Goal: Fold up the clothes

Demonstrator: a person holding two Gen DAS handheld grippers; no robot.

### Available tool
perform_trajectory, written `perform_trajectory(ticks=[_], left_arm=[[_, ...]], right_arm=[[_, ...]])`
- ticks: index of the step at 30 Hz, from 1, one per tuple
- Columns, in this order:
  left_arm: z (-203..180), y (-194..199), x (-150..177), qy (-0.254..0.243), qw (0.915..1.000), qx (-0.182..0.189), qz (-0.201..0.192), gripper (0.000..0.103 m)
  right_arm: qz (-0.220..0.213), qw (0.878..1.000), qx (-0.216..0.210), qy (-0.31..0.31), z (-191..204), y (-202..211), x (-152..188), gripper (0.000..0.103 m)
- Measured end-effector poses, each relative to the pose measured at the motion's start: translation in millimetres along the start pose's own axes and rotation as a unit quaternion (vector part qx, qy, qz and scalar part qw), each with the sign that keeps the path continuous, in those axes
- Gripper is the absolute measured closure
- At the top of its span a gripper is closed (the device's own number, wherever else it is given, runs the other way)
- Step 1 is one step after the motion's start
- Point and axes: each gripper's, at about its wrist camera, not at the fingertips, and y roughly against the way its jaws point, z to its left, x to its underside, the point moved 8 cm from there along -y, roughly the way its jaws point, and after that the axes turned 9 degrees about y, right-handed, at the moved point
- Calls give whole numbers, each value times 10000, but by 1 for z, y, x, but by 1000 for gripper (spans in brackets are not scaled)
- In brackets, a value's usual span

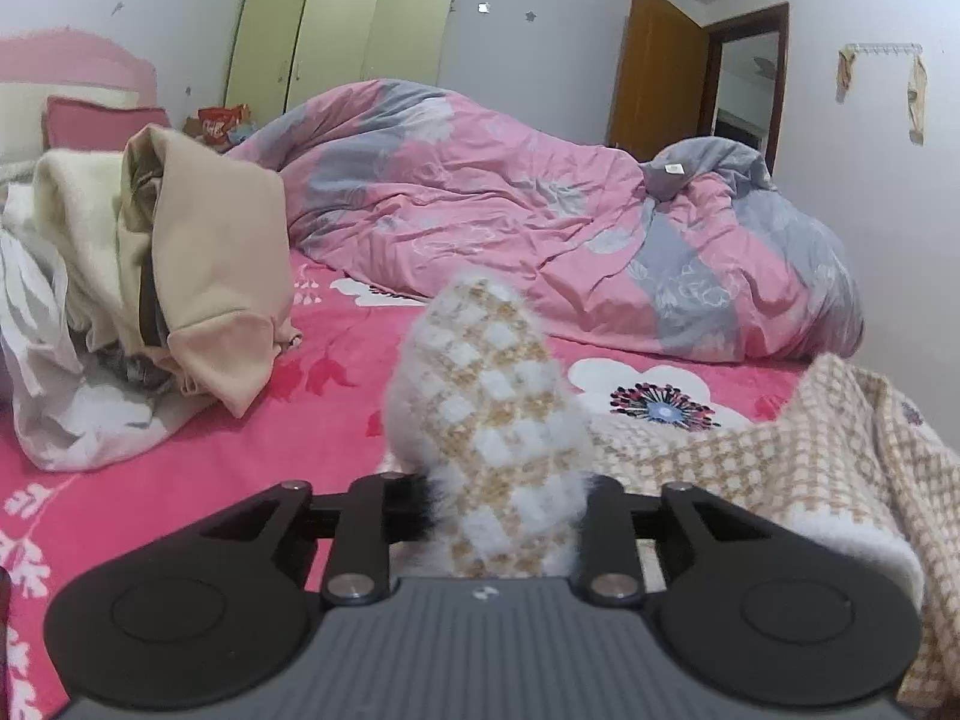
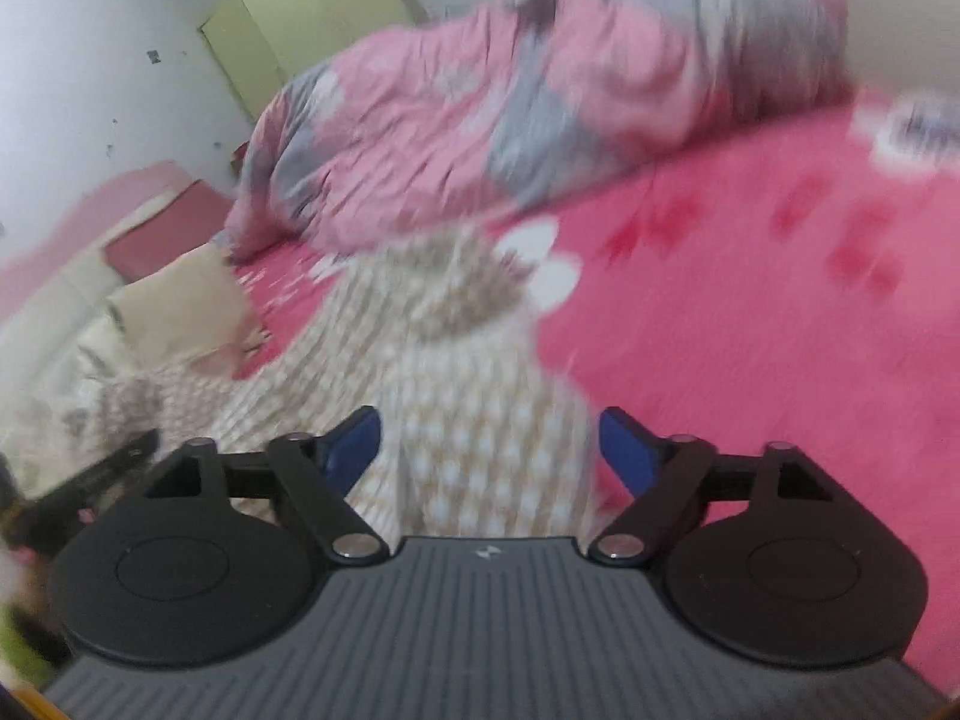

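My left gripper [image 1: 489, 516] has its jaws closed on a fold of the fuzzy beige-and-white checked knit garment [image 1: 498, 396], which stands up at twelve o'clock. My right gripper [image 2: 489, 450] holds its jaws wide apart, the same garment [image 2: 480, 432] lying between them on the pink floral bed [image 2: 750, 330]. Farther off, at eleven o'clock, sits a heap of beige and white clothes [image 1: 198, 252]; beyond, a rumpled pink-and-grey quilt [image 1: 510, 198].

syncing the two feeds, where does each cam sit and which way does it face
Left wrist: on the left gripper, level across the bed toward the wardrobe; its black fingers pinch the checked knit garment.
Right wrist: on the right gripper, tilted and blurred, looking over the bed; blue fingers apart, either side of the garment.
Shared: garment, pink duvet, wardrobe, pink bedsheet.
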Motion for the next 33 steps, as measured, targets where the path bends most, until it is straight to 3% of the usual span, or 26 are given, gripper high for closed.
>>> perform_trajectory(ticks=[3,5,6,8,11,15,17,18,20,21,29,33], left_arm=[[10,0,-2,171,9998,46,-4,71],[15,4,-2,223,9997,21,-61,67],[17,7,-2,236,9997,-13,-107,58],[20,13,-2,140,9994,-152,-288,48],[21,20,-3,-53,9988,-204,-431,48],[23,24,0,-80,9989,-70,-448,48],[23,26,3,-102,9989,31,-459,48],[23,27,5,-109,9988,123,-461,47],[23,27,9,-93,9985,277,-462,46],[23,26,10,-81,9983,351,-463,46],[23,26,-4,511,9908,1009,-743,42],[27,28,-11,925,9827,1315,-919,36]], right_arm=[[-349,9972,172,636,18,20,-18,22],[-445,9913,-264,1210,53,28,-23,18],[-426,9846,-506,1616,79,28,-21,17],[-339,9629,-892,2522,129,24,-10,10],[-176,9160,-1198,3824,195,11,12,6],[209,8555,-709,5124,227,-37,43,6],[399,8395,-185,5416,218,-67,47,11],[480,8382,22,5432,209,-77,46,19],[654,8431,385,5324,192,-94,40,87],[694,8513,519,5175,184,-99,35,93],[-361,8889,1026,4450,167,-104,-78,98],[-737,8928,1255,4262,156,-122,-146,99]])
